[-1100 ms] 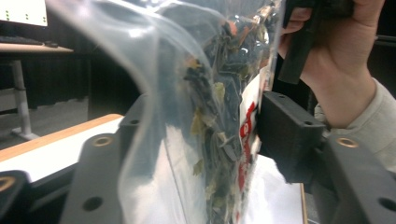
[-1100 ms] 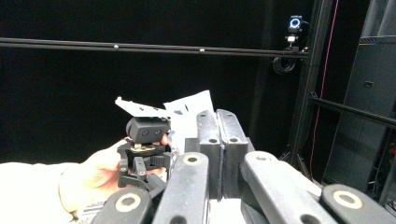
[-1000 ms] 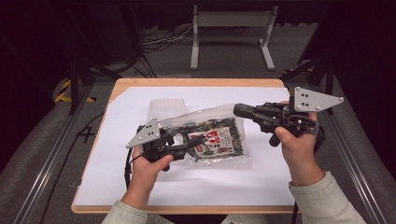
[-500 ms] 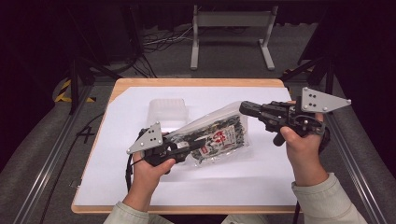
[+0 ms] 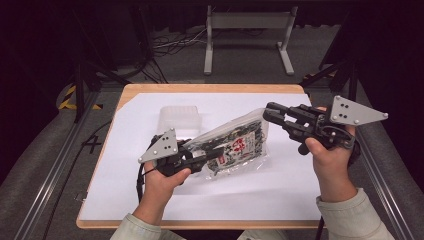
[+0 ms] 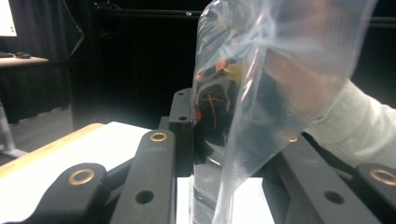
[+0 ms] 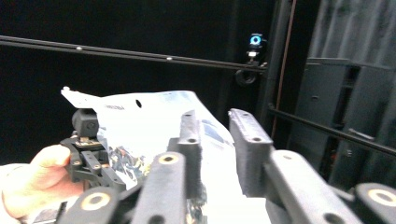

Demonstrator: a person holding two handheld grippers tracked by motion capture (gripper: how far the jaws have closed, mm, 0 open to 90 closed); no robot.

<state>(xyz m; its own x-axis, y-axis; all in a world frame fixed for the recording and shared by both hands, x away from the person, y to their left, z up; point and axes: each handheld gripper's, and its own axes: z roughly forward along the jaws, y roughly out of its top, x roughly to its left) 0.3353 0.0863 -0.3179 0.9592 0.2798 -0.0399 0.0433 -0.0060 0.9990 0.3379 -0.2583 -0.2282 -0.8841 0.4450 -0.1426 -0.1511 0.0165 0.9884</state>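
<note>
Wooden counter (image 5: 100,150), light brown, covered by a large white paper sheet (image 5: 280,185), occupied the centre of the high view.

Clear plastic bag (image 5: 235,145) with dark printed contents and red lettering lay tilted at the middle of the frame, lower end at centre left, upper end raised toward the upper right. In the left gripper view the bag (image 6: 261,93) rose between the jaws; in the right gripper view it (image 7: 140,126) stood at left of centre.

Translucent ribbed plastic tray (image 5: 179,117) sat on the sheet at upper left of the bag, apart from it.

Right gripper (image 5: 267,112), black with grey plate, was at centre right; its jaws had just been opening and stood apart at the bag's upper edge, not pressing it.

Left gripper (image 5: 212,152), lower left of centre; jaws were clamped on the bag's lower end.
</note>
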